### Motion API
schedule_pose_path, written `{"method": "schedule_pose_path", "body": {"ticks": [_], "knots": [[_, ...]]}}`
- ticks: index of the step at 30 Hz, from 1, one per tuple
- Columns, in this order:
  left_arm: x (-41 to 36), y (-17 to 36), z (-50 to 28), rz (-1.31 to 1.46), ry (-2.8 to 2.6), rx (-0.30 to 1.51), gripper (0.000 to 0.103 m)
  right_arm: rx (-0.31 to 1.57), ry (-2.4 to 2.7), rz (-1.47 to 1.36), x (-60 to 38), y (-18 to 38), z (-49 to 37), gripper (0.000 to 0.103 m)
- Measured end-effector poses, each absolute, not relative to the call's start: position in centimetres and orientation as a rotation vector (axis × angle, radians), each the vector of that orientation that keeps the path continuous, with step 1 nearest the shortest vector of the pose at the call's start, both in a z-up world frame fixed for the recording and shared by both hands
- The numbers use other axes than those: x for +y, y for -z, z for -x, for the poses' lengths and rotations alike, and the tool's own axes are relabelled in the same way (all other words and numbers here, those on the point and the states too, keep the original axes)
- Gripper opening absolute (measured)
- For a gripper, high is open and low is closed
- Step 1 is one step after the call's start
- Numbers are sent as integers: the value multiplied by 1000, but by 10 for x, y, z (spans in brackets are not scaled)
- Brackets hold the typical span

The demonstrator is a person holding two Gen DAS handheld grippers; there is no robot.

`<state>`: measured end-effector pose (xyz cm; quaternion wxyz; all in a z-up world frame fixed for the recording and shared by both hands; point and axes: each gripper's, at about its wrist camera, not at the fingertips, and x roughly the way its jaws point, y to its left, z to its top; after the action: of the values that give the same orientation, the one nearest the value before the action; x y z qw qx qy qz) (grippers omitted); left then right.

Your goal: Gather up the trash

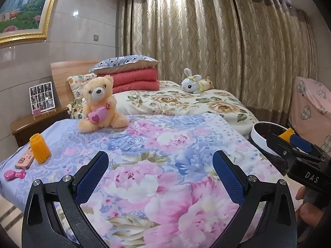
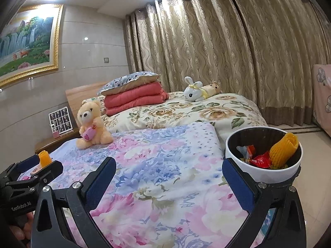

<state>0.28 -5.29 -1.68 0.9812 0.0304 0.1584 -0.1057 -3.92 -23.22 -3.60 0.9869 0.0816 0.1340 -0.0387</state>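
An orange foam net [image 1: 40, 148] stands on the floral bedspread at the left, beside a pink remote-like case [image 1: 24, 160] and a small pink toy [image 1: 14, 174]. My left gripper [image 1: 160, 155] hovers open over the bedspread with nothing between its fingers. My right gripper [image 2: 168, 162] is open and empty too, just left of the trash bin [image 2: 266, 174]. The bin has a white rim and a black liner. It holds another orange foam net [image 2: 284, 148] and red wrappers [image 2: 261, 161]. In the left wrist view the bin [image 1: 258, 140] sits at the right, partly behind the right gripper [image 1: 282, 139].
A peach teddy bear [image 1: 101, 107] sits on the bed ahead. Behind it are folded red quilts [image 1: 134, 80] under a pillow, and a white bunny plush [image 1: 193, 82]. A wooden nightstand [image 1: 31, 122] with a photo frame stands at the left. Curtains close off the back.
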Motion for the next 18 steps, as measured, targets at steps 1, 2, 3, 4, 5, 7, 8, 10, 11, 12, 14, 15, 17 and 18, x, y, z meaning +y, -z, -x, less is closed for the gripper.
{"method": "schedule_pose_path", "body": {"ticks": [1,2,3,4,5,7,8,10,11,12,14,15,17,18], "knots": [[-52,17,-3,-59,213,321,103,271,75,-165,-232,36,39,103],[-52,17,-3,-59,212,321,103,272,75,-165,-232,37,40,103],[-52,18,-3,-59,211,322,103,274,74,-165,-231,37,40,103],[-52,18,-3,-58,214,324,103,275,73,-166,-231,38,40,103],[-52,18,-3,-57,217,324,103,276,73,-166,-231,38,40,103],[-52,18,-3,-59,215,324,103,278,74,-165,-231,38,40,103],[-52,18,-3,-58,217,325,103,279,74,-165,-231,39,40,103],[-52,19,-3,-56,219,329,103,280,75,-167,-231,38,40,103],[-51,19,-3,-55,219,330,103,282,74,-168,-231,39,40,103],[-51,19,-3,-53,222,330,103,282,72,-169,-231,39,40,103],[-50,19,-3,-53,223,331,103,283,74,-168,-230,39,40,103],[-50,19,-3,-54,223,331,103,282,73,-167,-230,39,40,103],[-50,19,-3,-53,225,331,103,284,72,-170,-231,38,40,103],[-50,19,-3,-51,224,332,103,284,72,-171,-231,38,40,103]]}}
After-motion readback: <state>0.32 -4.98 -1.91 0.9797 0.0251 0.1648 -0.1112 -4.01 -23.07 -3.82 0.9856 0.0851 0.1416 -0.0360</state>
